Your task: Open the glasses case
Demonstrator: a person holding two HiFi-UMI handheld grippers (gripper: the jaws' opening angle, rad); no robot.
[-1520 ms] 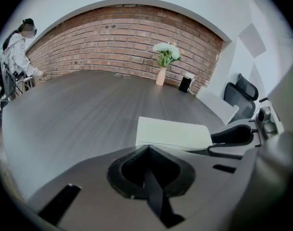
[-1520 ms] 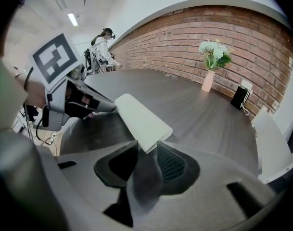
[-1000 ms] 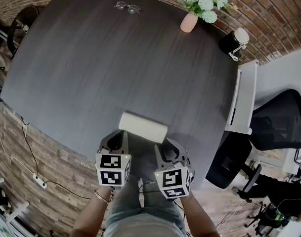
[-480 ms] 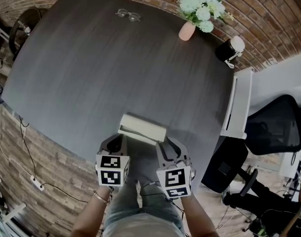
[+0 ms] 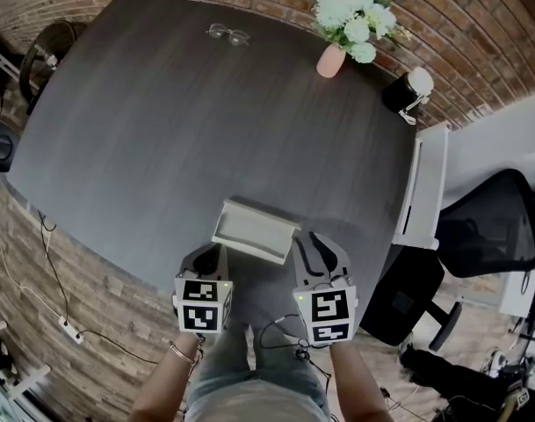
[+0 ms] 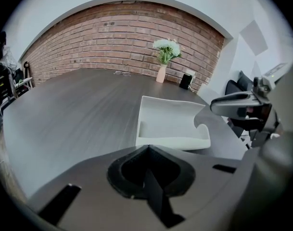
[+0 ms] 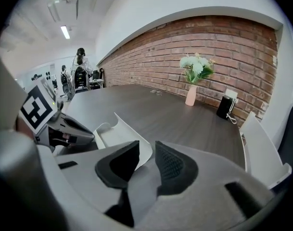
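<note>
The white glasses case (image 5: 253,230) lies open near the front edge of the dark table (image 5: 162,130), its lid (image 7: 129,141) tilted up on the right. My right gripper (image 5: 318,246) sits at the case's right end. The lid's edge stands in the gap between its closing jaws (image 7: 145,153), and the pads do not visibly press on it. My left gripper (image 5: 209,257) rests at the case's near left corner. In the left gripper view the empty tray (image 6: 171,124) lies just beyond its jaws (image 6: 148,148), which are shut with nothing seen between them.
A pair of glasses (image 5: 227,33) lies at the table's far edge. A pink vase of white flowers (image 5: 334,58) and a black-and-white device (image 5: 408,88) stand at the back right. A white chair (image 5: 430,183) and a black office chair (image 5: 495,227) stand to the right.
The case has gone from closed to open as its lid swung up. My right gripper rose and shifted right with the lid's edge. The left gripper kept still.
</note>
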